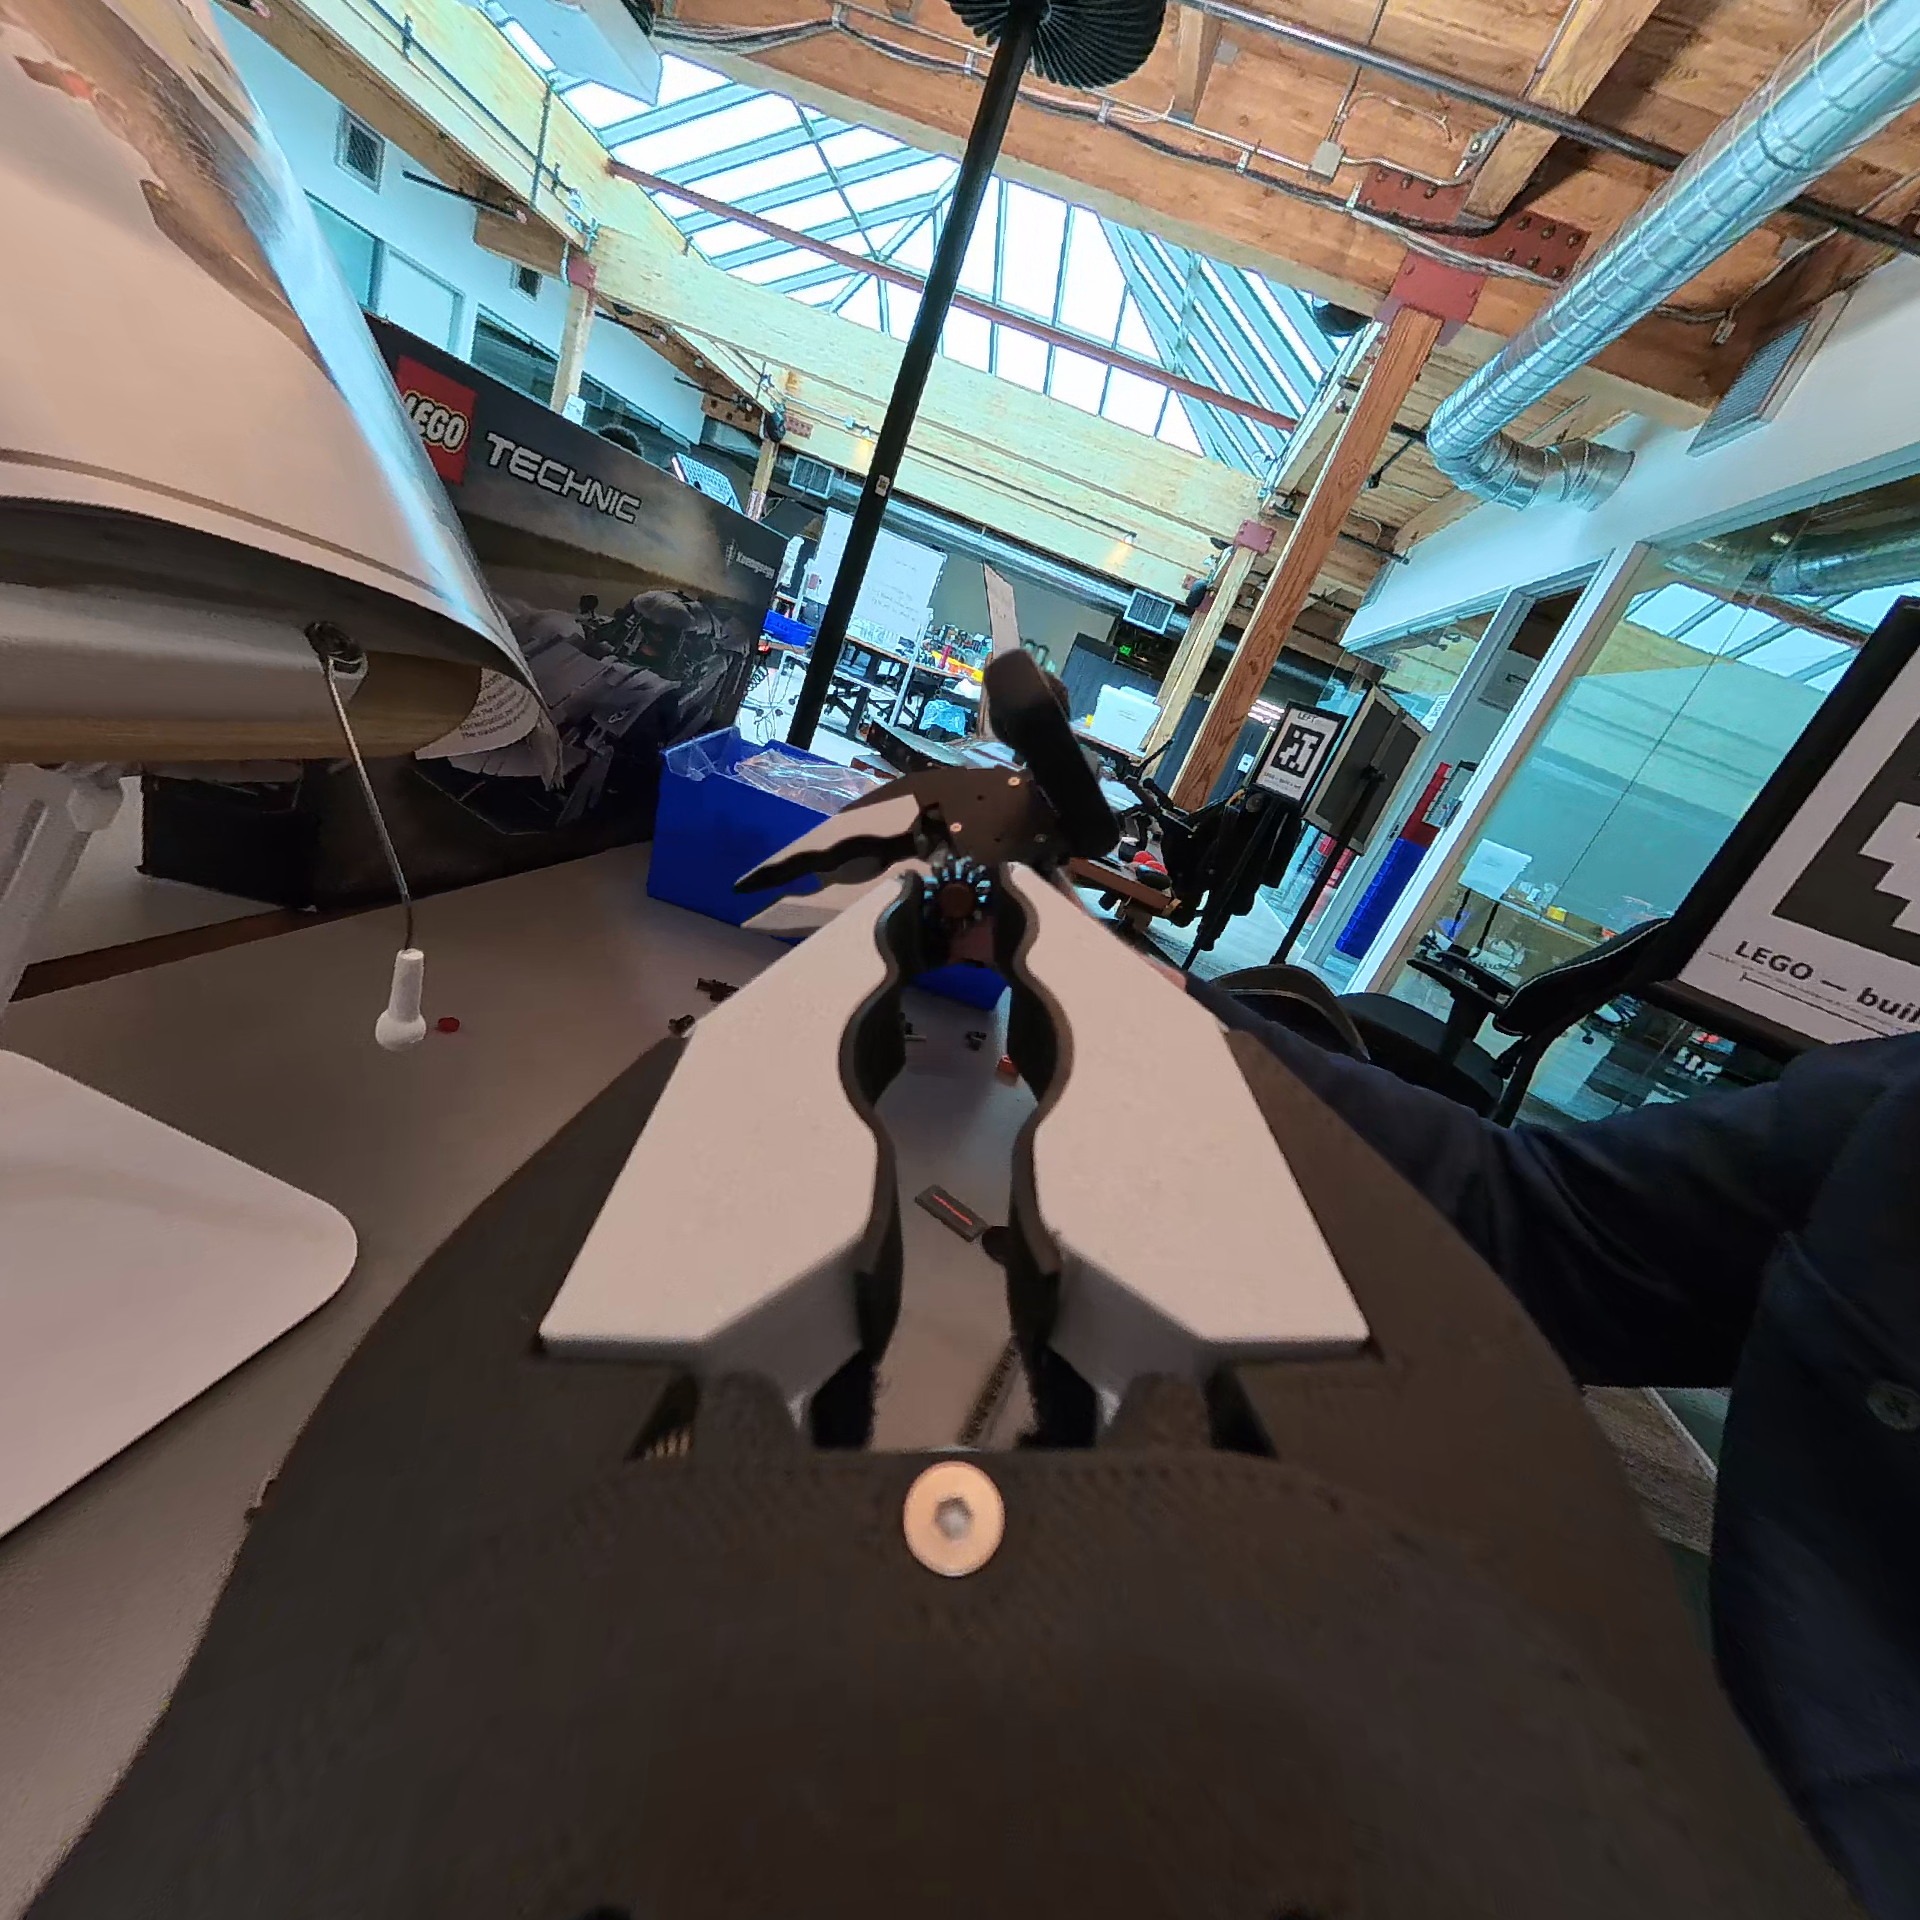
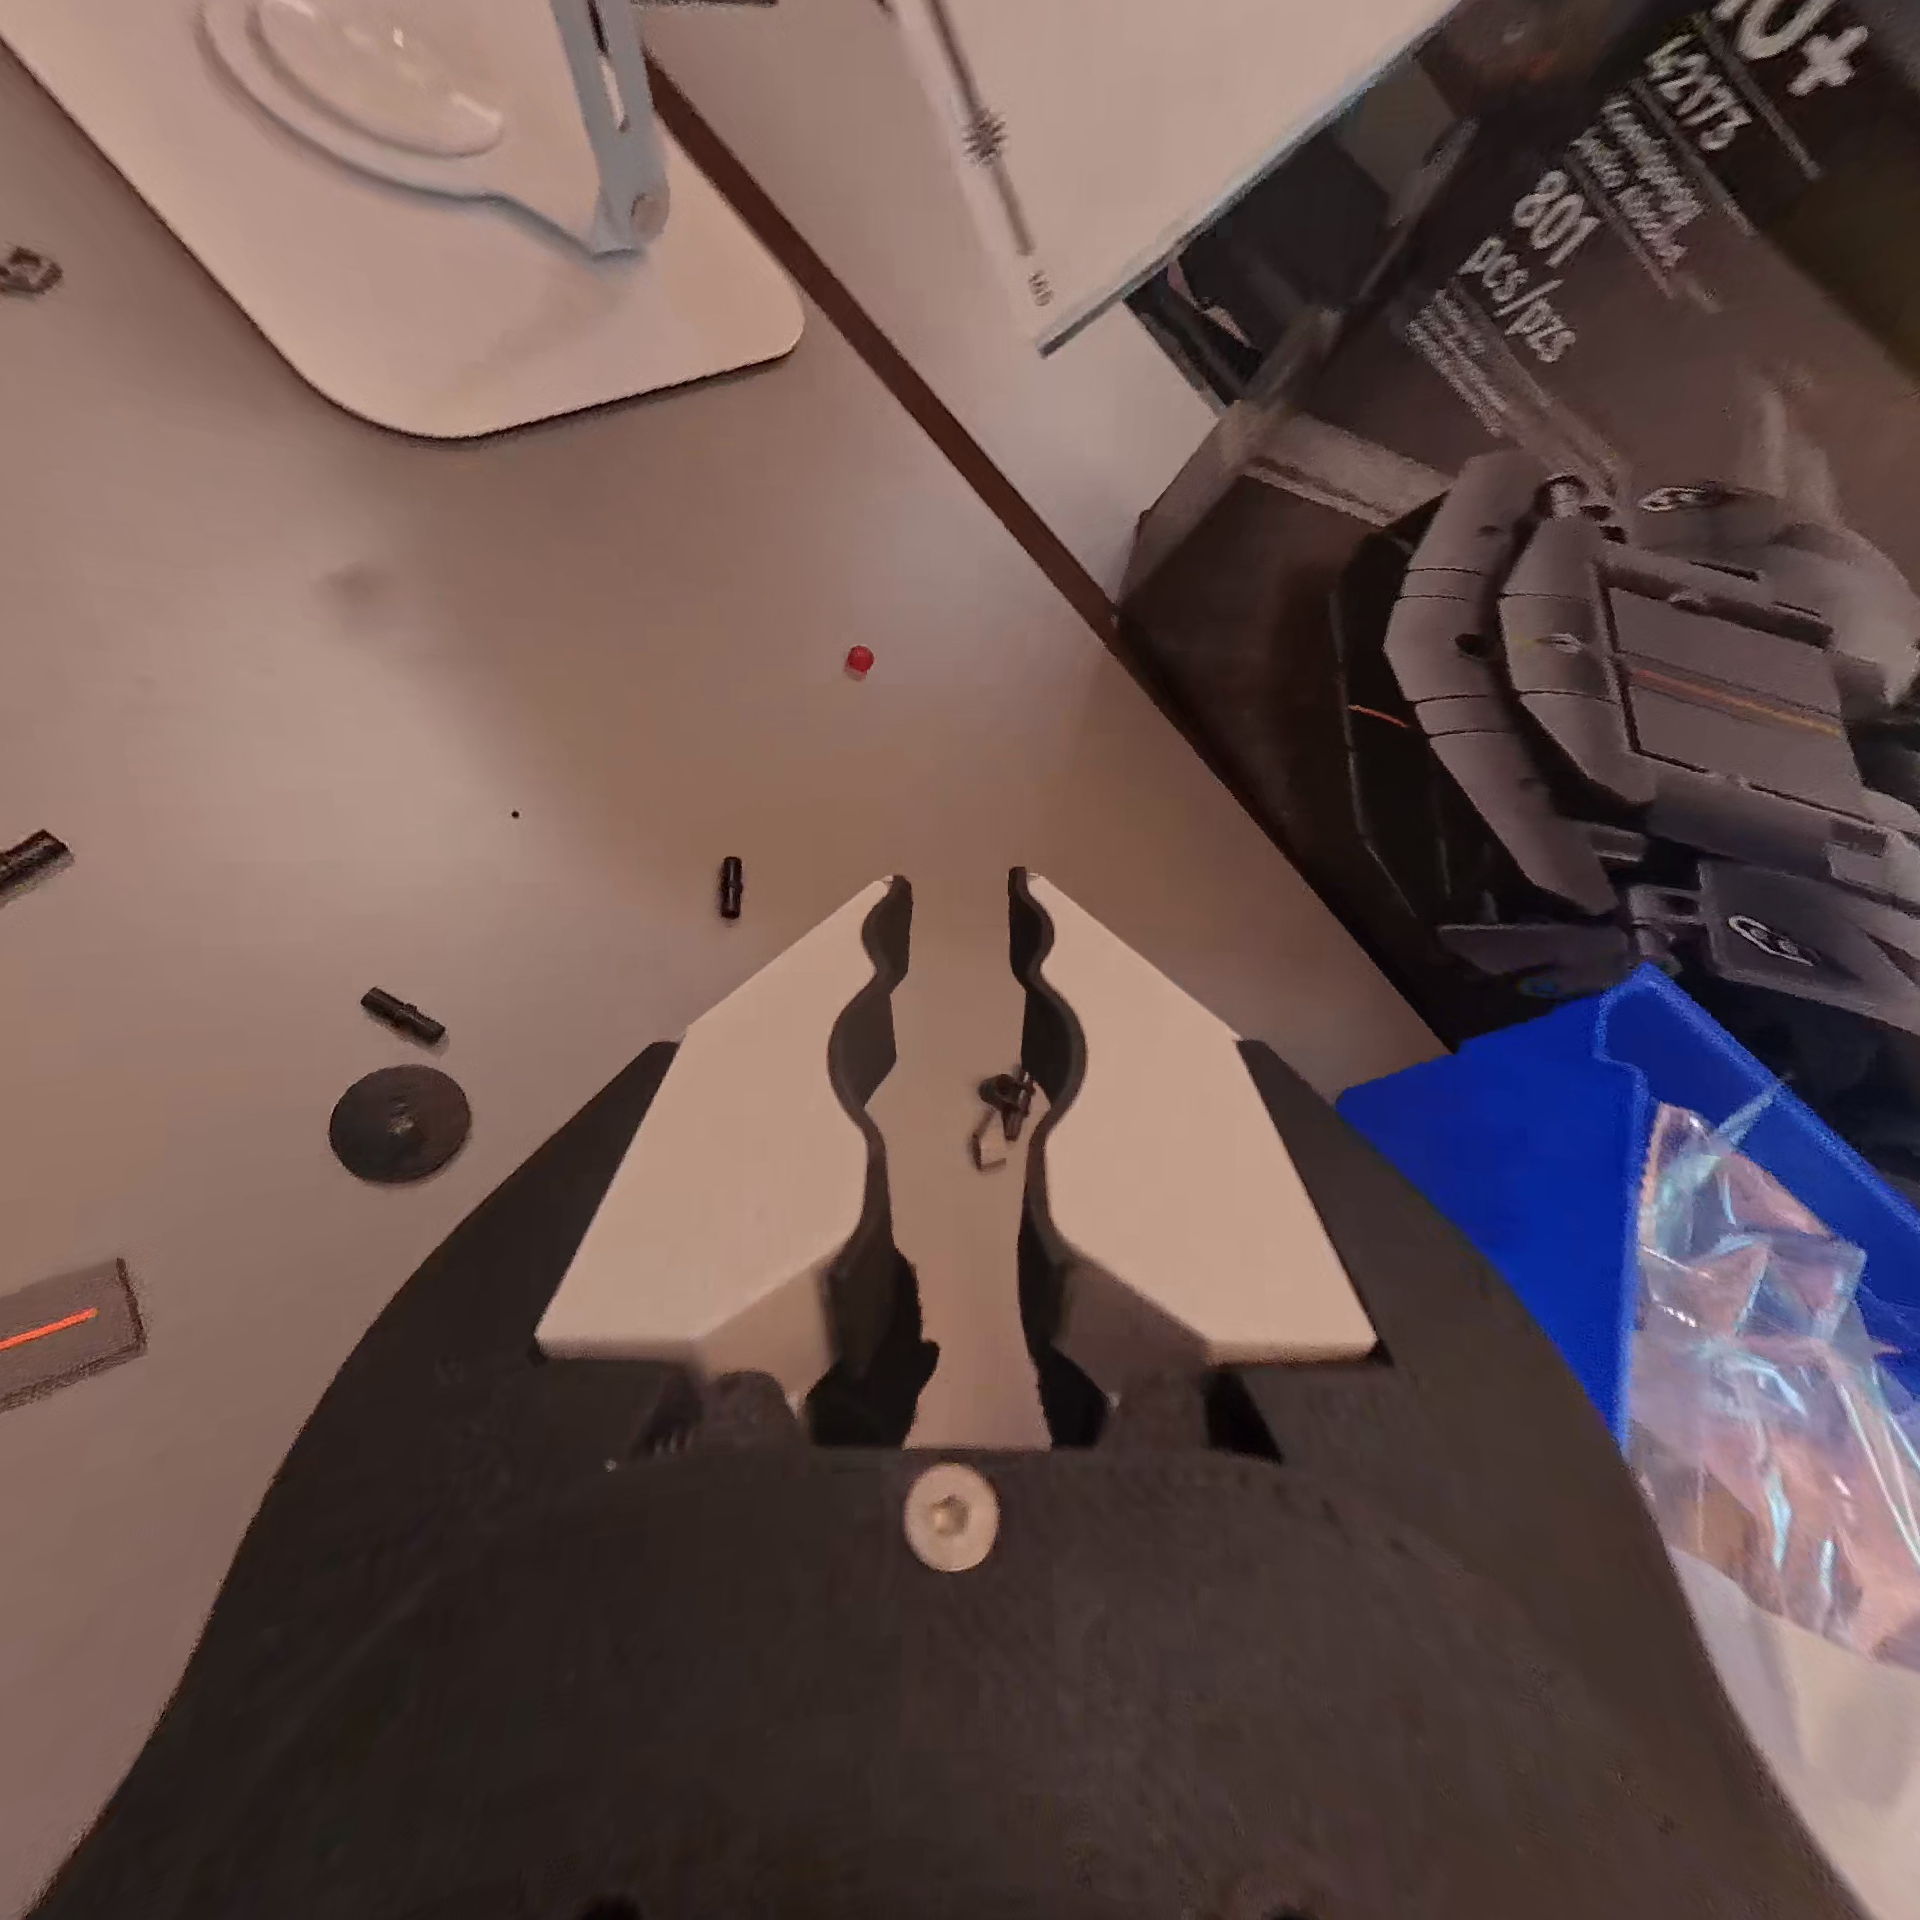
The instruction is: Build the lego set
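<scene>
My left gripper (image 1: 951,883) is raised above the table and shut on a small black gear piece with a red centre (image 1: 951,902), pinched at the fingertips. My right gripper (image 2: 958,883) is open and empty, pointing down at the grey table (image 2: 520,675). It also shows in the left wrist view (image 1: 821,868), just behind the left fingertips. Loose parts lie on the table: a small black piece (image 2: 1003,1107) seen between the right fingers, two black pins (image 2: 730,886) (image 2: 403,1015), a black disc (image 2: 400,1122), a red stud (image 2: 858,659) and a grey tile with an orange line (image 2: 62,1330).
A blue bin (image 2: 1507,1143) with clear plastic bags stands at the right, against the dark set box (image 2: 1558,675). An open instruction booklet (image 1: 156,364) rests on a white stand with a flat base (image 2: 468,291). A person's dark sleeve (image 1: 1558,1195) is at the right. Left tips to right tips: about 25 cm. Measured from the fingertips, the red stud (image 2: 858,659) is 12 cm or so from the right gripper and 30 cm from the left.
</scene>
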{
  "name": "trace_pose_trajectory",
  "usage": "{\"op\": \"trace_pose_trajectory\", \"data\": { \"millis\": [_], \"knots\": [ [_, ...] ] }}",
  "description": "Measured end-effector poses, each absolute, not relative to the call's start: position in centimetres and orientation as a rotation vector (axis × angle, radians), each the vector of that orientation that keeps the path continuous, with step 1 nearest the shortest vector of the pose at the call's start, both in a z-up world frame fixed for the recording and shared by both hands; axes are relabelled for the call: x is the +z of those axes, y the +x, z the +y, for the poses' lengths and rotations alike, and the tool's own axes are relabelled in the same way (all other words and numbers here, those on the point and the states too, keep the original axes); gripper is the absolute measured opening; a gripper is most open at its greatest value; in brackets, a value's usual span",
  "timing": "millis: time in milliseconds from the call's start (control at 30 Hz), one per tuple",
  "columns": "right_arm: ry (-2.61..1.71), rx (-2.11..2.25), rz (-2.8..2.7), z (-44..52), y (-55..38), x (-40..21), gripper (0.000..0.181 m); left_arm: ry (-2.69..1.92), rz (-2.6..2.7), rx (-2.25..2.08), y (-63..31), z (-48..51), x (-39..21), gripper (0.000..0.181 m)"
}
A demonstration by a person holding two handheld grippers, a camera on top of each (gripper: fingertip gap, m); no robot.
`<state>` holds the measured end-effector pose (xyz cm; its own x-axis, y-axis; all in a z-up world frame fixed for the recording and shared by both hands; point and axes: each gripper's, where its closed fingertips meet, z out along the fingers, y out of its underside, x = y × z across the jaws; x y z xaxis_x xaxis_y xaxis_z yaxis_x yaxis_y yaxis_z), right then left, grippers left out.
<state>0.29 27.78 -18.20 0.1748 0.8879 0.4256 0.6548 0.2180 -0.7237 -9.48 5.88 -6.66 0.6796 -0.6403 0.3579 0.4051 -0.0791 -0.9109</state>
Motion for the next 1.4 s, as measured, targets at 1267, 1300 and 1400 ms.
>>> {"op": "trace_pose_trajectory", "data": {
  "millis": [1267,1300,1400],
  "knots": [
    [-1.646,0.404,-1.671,27.0,-0.4,-23.4,0.026,-1.413,0.235,-0.873,-8.7,5.8,-6.7,0.011],
    [-1.648,0.407,-1.673,27.0,-0.4,-23.4,0.026,-1.414,0.236,-0.872,-8.6,5.8,-6.7,0.011],
    [-1.652,0.411,-1.677,26.9,-0.4,-23.5,0.026,-1.415,0.235,-0.873,-8.7,5.8,-6.7,0.011]
  ]
}}
